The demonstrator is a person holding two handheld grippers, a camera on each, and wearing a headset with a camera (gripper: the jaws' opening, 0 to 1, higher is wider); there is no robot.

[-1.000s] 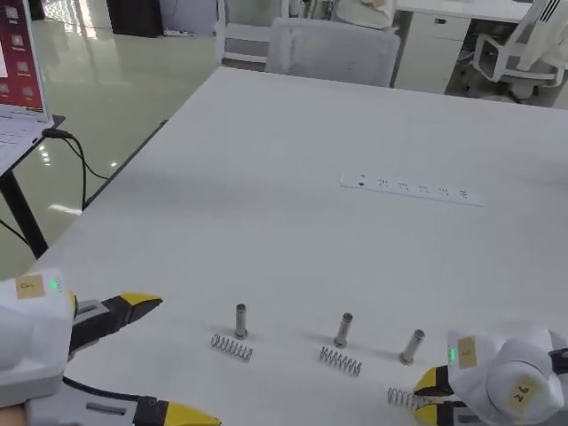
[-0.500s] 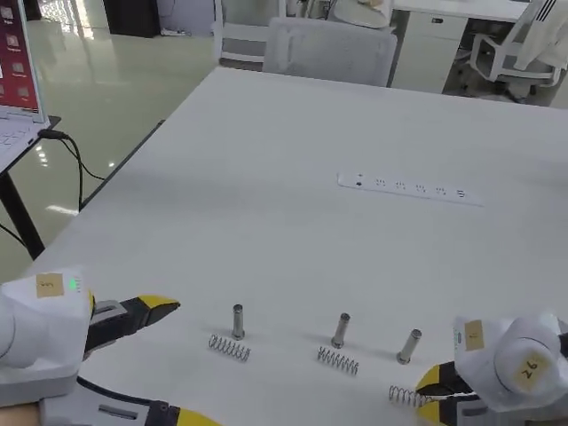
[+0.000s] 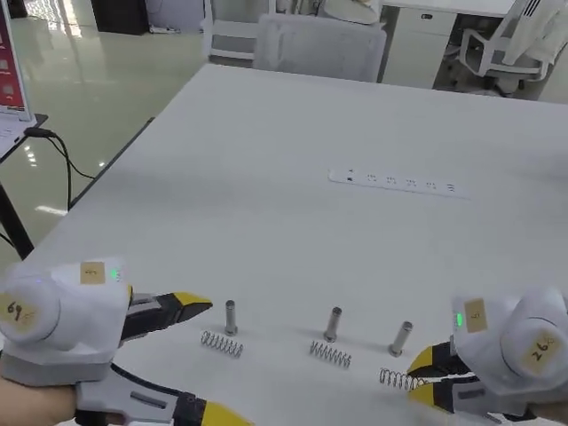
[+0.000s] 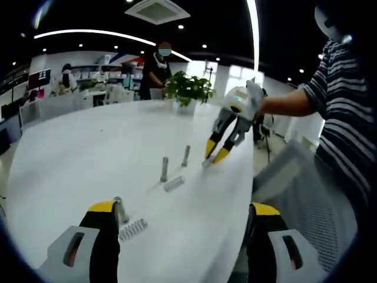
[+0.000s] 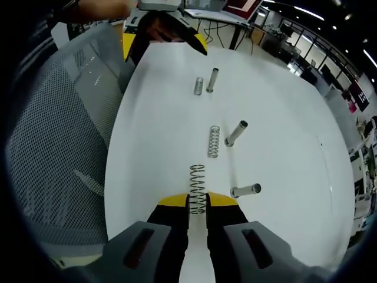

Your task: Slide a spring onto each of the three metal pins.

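Observation:
Three short metal pins stand in a row near the table's front edge: left pin (image 3: 231, 316), middle pin (image 3: 334, 323), right pin (image 3: 401, 337). In front of each lies a spring: left spring (image 3: 221, 343), middle spring (image 3: 330, 354), right spring (image 3: 395, 380). My right gripper (image 3: 419, 377) is down at the right spring (image 5: 198, 186), its jaws closed on the spring's near end while the spring rests on the table. My left gripper (image 3: 206, 359) stands wide open just left of the left pin (image 4: 118, 209) and left spring (image 4: 133, 229), holding nothing.
A white power strip (image 3: 399, 184) lies across the middle of the white table (image 3: 266, 160). Chairs (image 3: 319, 49) stand beyond the far edge. A black cable (image 3: 67, 169) hangs off to the left. A mesh chair (image 5: 59, 118) is close to the table's front edge.
The left gripper has moved right, closer to the left pin. The right gripper's jaws have come around the end of the right spring. The head camera has shifted slightly.

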